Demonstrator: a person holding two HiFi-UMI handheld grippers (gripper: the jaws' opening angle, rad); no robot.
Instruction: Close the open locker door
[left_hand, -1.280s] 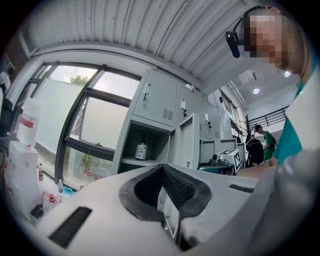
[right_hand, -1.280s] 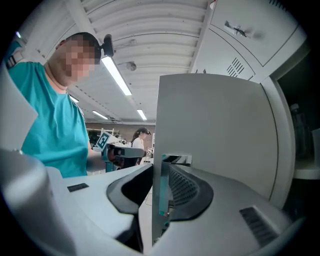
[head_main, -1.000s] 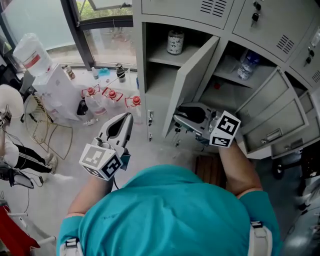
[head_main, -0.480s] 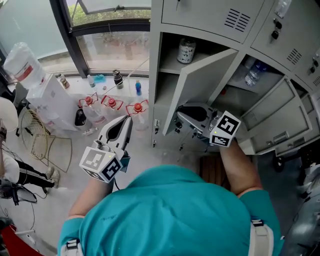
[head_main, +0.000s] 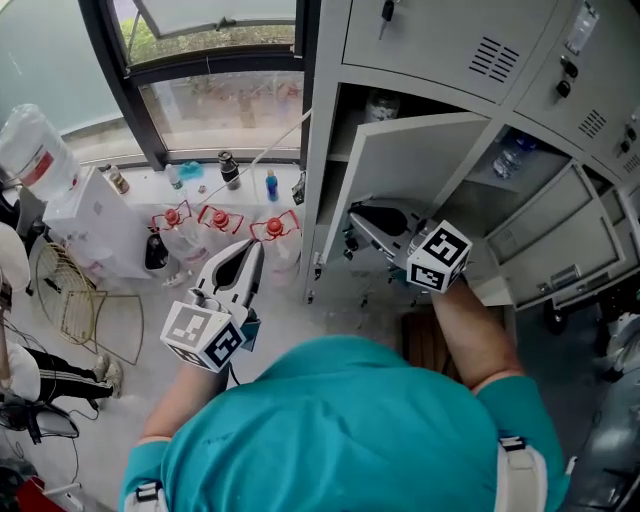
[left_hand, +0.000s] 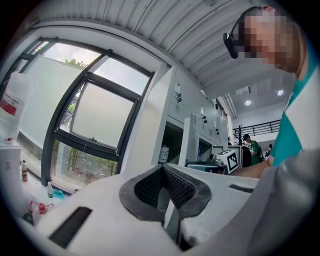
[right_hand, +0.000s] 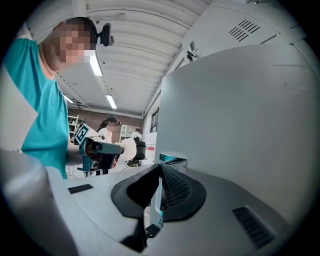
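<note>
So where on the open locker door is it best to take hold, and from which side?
I would take the locker door by its free vertical edge, farthest from the hinges: it is thin sheet, so tongs can straddle it. Come edge-on from the window side, since the door stands swung partly out.

Daylight floods through the window at my left; my gripper views bend and darken at their edges.
</note>
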